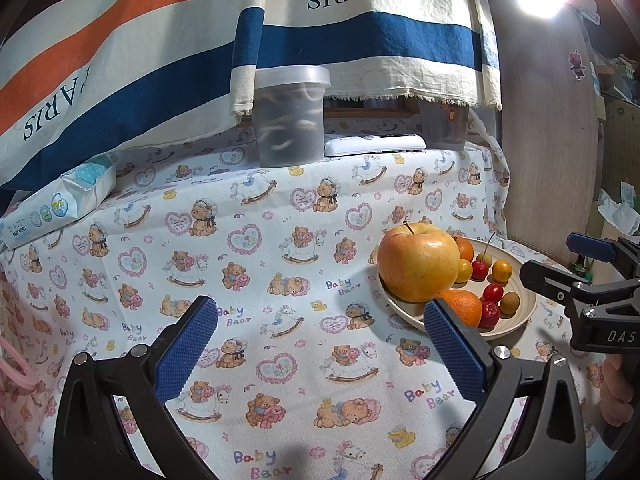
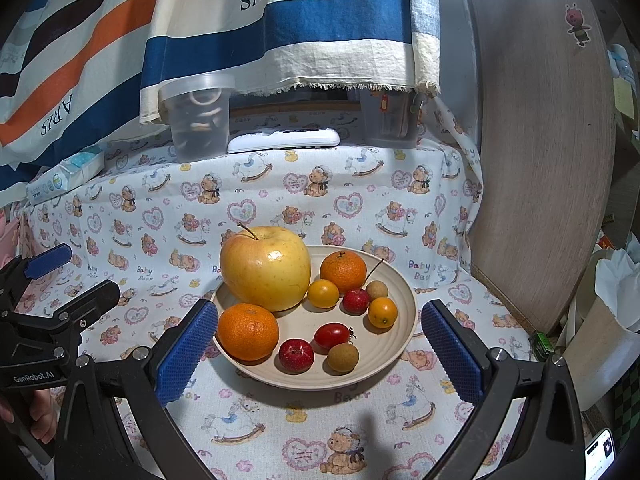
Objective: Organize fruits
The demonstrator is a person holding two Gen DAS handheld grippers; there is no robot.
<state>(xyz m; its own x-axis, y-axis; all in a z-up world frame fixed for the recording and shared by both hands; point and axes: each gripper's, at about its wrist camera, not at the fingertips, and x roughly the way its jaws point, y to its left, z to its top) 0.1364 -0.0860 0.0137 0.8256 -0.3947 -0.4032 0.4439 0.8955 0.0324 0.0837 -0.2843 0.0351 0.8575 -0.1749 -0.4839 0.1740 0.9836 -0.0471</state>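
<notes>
Blue-padded fingers (image 2: 186,346) of right gripper (image 2: 318,350) spread wide, empty, flanking shallow cream plate (image 2: 400,344) holding large yellow apple (image 2: 266,266). Left gripper (image 1: 320,354) likewise spread, empty, plate at right.

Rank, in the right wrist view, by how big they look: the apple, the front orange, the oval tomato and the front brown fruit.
1. apple
2. front orange
3. oval tomato and front brown fruit: they look about alike, so I leave them tied.
</notes>
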